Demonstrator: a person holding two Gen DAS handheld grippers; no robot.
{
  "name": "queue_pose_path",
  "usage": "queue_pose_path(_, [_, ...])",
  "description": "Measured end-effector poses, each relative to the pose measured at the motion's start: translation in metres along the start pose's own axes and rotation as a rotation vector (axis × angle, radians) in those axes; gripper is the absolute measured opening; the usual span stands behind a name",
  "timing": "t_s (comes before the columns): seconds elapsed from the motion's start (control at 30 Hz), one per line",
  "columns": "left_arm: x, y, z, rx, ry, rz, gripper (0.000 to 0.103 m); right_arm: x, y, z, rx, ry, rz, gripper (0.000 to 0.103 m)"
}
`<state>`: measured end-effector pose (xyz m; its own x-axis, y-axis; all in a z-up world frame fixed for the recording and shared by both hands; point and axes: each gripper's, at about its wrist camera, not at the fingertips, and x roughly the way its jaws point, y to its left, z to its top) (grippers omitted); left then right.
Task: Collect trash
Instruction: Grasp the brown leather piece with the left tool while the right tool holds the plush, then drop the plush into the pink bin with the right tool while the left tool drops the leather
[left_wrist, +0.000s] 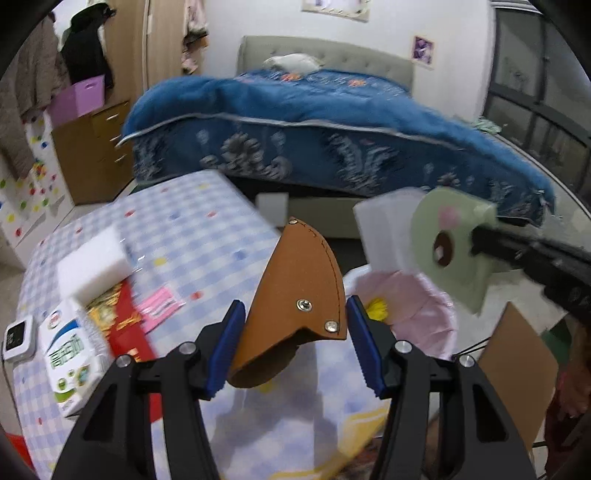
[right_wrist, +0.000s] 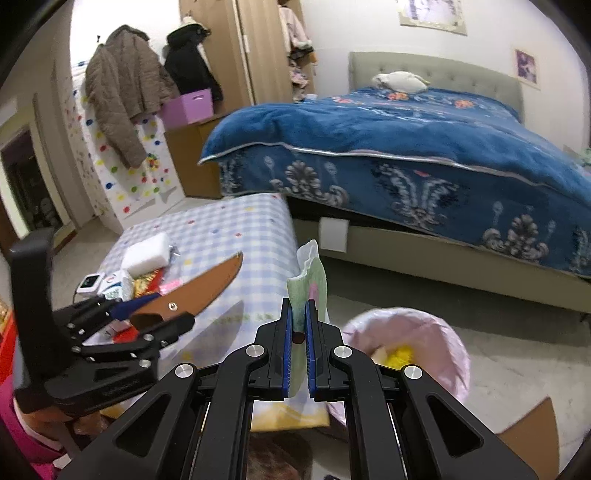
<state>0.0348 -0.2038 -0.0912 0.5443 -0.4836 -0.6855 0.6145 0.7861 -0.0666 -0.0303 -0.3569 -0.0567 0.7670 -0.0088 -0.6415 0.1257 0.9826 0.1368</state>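
Collection under way: the left gripper (left_wrist: 295, 325) pinches a brown leather sheath (left_wrist: 299, 295) between its blue pads above the checked table (left_wrist: 207, 221), while the right gripper (right_wrist: 299, 332) is pressed together on a pale green tissue pack (right_wrist: 308, 284), held up just beside the pink-lined bin (right_wrist: 436, 332). The bin already holds something yellow (what it is cannot be told), so at least one piece appears binned; neither held item is dropped yet. Left on the table: a white foam block (left_wrist: 92, 258), a pink slip (left_wrist: 159, 306), red-and-yellow wrappers (left_wrist: 118, 314) and a white carton (left_wrist: 70, 354), some probably still to collect.
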Motion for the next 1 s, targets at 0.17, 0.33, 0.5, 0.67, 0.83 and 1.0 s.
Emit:
queue_pose_path(0.17, [0.013, -0.037, 0.006, 0.068, 0.016, -0.062, 0.055, -0.012, -0.029, -0.014, 0.041, 0.011, -0.055, 0.006])
queue_pose_path(0.33, [0.032, -0.069, 0.009, 0.132, 0.046, -0.107, 0.055, -0.013, -0.062, -0.033, 0.092, 0.043, -0.107, 0.006])
queue_pose_path(0.5, [0.053, -0.095, 0.011, 0.174, 0.077, -0.139, 0.055, -0.003, -0.092, -0.046, 0.151, 0.083, -0.137, 0.006])
queue_pose_path(0.67, [0.077, -0.113, 0.019, 0.191, 0.099, -0.160, 0.055, 0.016, -0.112, -0.051, 0.178, 0.126, -0.152, 0.006])
queue_pose_path(0.83, [0.096, -0.121, 0.028, 0.196, 0.107, -0.166, 0.055, 0.032, -0.127, -0.053, 0.203, 0.150, -0.156, 0.007])
queue_pose_path(1.0, [0.104, -0.127, 0.036, 0.202, 0.081, -0.161, 0.059, 0.043, -0.137, -0.053, 0.211, 0.152, -0.178, 0.018])
